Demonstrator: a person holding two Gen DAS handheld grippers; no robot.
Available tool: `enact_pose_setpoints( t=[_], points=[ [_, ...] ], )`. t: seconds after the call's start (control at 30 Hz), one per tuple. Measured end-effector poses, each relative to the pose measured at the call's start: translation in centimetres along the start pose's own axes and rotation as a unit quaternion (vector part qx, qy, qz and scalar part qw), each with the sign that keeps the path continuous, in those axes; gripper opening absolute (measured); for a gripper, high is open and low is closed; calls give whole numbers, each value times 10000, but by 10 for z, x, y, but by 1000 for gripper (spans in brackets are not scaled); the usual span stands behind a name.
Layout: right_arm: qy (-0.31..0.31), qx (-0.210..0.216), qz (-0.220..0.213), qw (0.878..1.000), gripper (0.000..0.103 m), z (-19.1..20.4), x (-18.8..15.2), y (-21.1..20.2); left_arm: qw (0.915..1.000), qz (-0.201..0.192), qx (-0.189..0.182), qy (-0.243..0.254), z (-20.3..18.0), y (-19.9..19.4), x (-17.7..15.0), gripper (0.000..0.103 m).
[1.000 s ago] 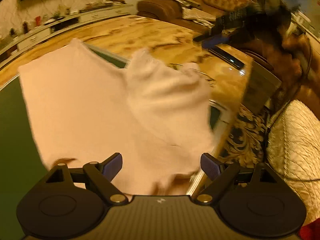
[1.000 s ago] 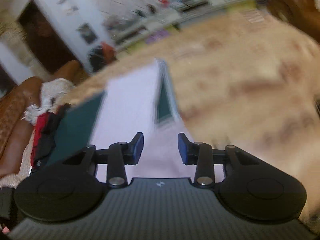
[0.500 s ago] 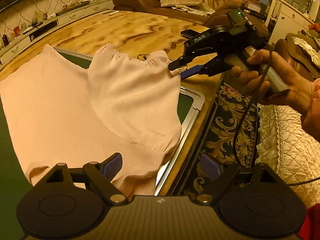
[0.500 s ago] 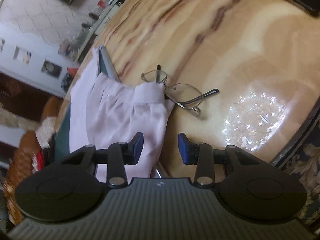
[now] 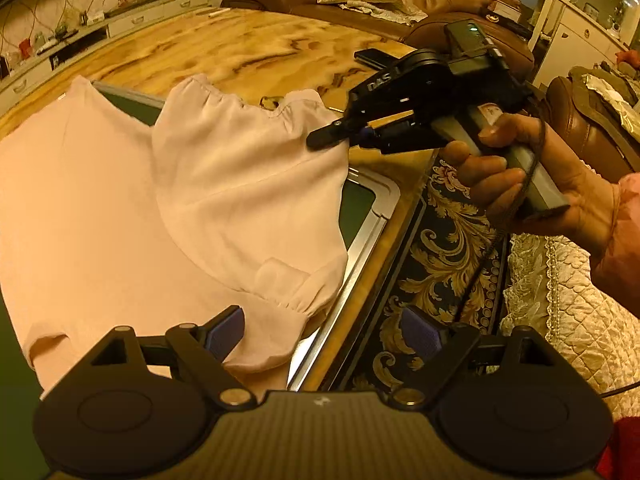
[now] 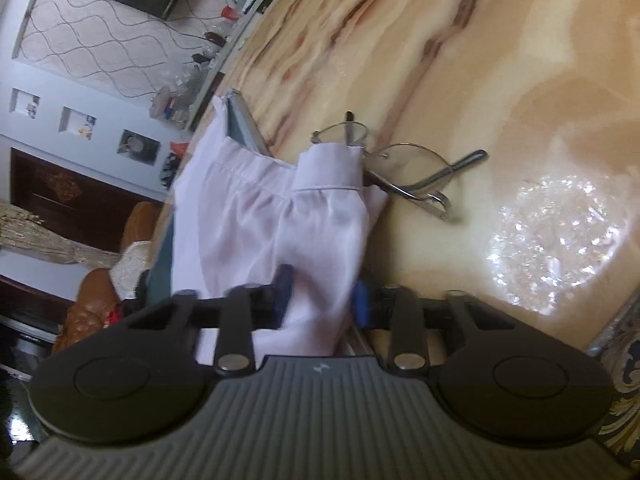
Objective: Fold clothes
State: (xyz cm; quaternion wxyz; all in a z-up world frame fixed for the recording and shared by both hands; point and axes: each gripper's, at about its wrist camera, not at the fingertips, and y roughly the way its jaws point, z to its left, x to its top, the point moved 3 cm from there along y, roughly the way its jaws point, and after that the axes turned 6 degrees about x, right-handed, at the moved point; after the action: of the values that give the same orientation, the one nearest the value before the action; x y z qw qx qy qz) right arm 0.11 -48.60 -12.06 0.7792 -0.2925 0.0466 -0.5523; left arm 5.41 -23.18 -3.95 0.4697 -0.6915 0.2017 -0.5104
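My pink top (image 5: 120,208) lies flat on the green mat (image 5: 356,204), which sits on the shiny yellow table (image 5: 248,52). It is spread out so I can fold it piece by piece. One sleeve (image 5: 248,184) is already turned in over the middle.

My left claw (image 5: 322,332) hangs low over the near edge of the top. Its two blue pads are spread wide and nothing is between them. I think it waits there so it can grab the bottom corner next.

Over to the right, my right claw (image 5: 336,138) comes in from the side, with my hand (image 5: 536,184) around its handle. Its jaws are closing on the edge of the sleeve, and the cloth is bunched between the blue pads (image 6: 362,304). I pinch the edge so I can pull the sleeve where I want it.

A pair of glasses (image 6: 400,168) lies on the table, partly under the cuff (image 6: 332,168). I should not drag them.

The right claw has white letters that look like "DAS", but I cannot read them well.
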Motion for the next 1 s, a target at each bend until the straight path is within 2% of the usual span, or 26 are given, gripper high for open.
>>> enact_pose_setpoints(
  t=[0.07,0.2,0.33,0.43,0.5,0.6,0.77,0.83,0.9,0.97,1.0],
  points=[
    [-1,73,-77,9999,4,1,-1,-2,9999,64,-34,-70,3,4,0,90],
    [-165,305,-341,9988,3,21,3,-12,9998,119,-86,-127,6,8,-1,90],
    [-628,421,-440,9962,3,69,8,-15,9998,97,-187,-56,5,9,-2,90],
    [-1384,482,-175,9890,3,124,11,2,9996,61,-266,-30,6,9,-3,90],
    [-2014,419,179,9784,3,162,11,27,9996,35,-283,-50,8,8,-4,90],
    [-2832,139,851,9552,3,216,3,85,9995,-25,-269,-156,13,4,-6,90],
    [-3601,-368,1831,9140,7,268,-21,188,9985,-33,-317,-455,29,1,-10,91],
    [-3826,-574,2000,9002,13,277,-29,219,9982,15,-291,-520,35,2,-13,91],
    [-4031,-567,2088,8892,24,282,-37,226,9979,31,-289,-579,40,2,-17,91],
    [-4119,-440,2097,8857,25,288,-36,224,9974,19,-312,-644,46,2,-20,91],
    [-4125,-378,2012,8876,28,289,-33,217,9971,21,-323,-681,47,2,-22,91]
  ],
)
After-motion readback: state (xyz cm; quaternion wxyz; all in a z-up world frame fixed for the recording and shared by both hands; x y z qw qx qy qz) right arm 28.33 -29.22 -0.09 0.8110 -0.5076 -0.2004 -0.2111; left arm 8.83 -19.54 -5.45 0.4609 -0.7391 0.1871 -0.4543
